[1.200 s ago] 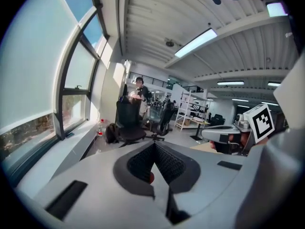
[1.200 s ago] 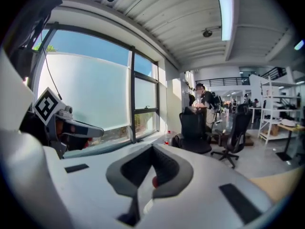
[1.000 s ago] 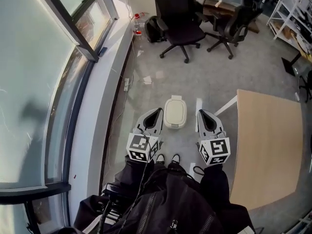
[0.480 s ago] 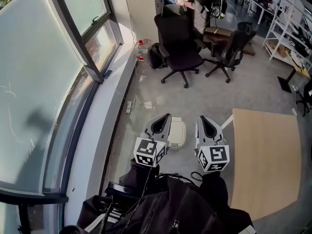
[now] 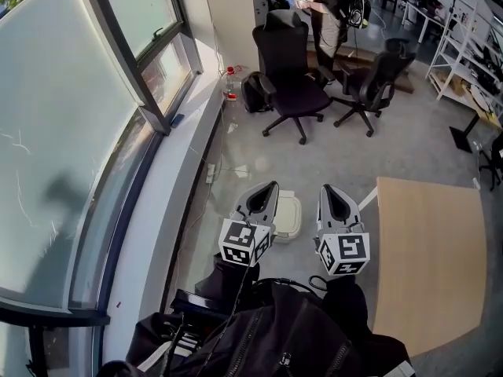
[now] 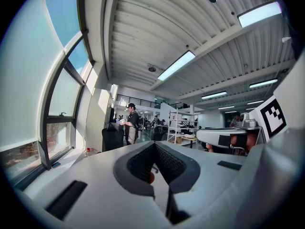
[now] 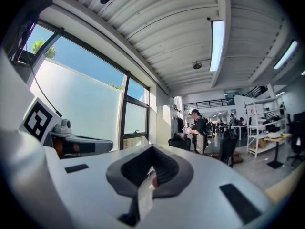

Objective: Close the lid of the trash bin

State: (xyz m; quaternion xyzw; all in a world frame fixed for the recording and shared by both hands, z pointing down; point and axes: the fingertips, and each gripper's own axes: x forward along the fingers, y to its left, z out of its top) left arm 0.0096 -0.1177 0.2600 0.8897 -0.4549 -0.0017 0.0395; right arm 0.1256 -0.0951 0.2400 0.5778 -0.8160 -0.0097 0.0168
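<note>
Head view: L gripper (image 5: 271, 185) sat low centre, jaws pressed together to a point, nothing btwn them. Its own view showed the same, dark ribbed pads meeting at the tip. R gripper (image 5: 325, 188) was just right of it, jaws likewise squeezed shut and empty. Both pointed level, out across the office.

Trash bin (image 5: 290, 215), cream-white, stood on the grey floor (image 5: 409, 124) just below frame centre, btwn the two grippers. Its left edge was hidden behind the L gripper. Lid lay flat down on it, closed. Neither gripper touched it.

Only print in view was the b/w square marker patterns on the L cube (image 5: 244, 243) and R cube (image 5: 344, 254), which were patterns, not words. Anything on the bin was too small to read.

Wooden table (image 5: 428, 265) filled the lower right. Two black office chairs (image 5: 292, 61) stood upper centre, w/ a black bag (image 5: 253, 93) beside the left one. A small bottle w/ red on it (image 5: 230, 83) sat near the window (image 5: 71, 132), which ran down the left side. A person (image 5: 334, 2) stood at top centre by a desk. White shelving (image 5: 471, 30) was at upper right.
</note>
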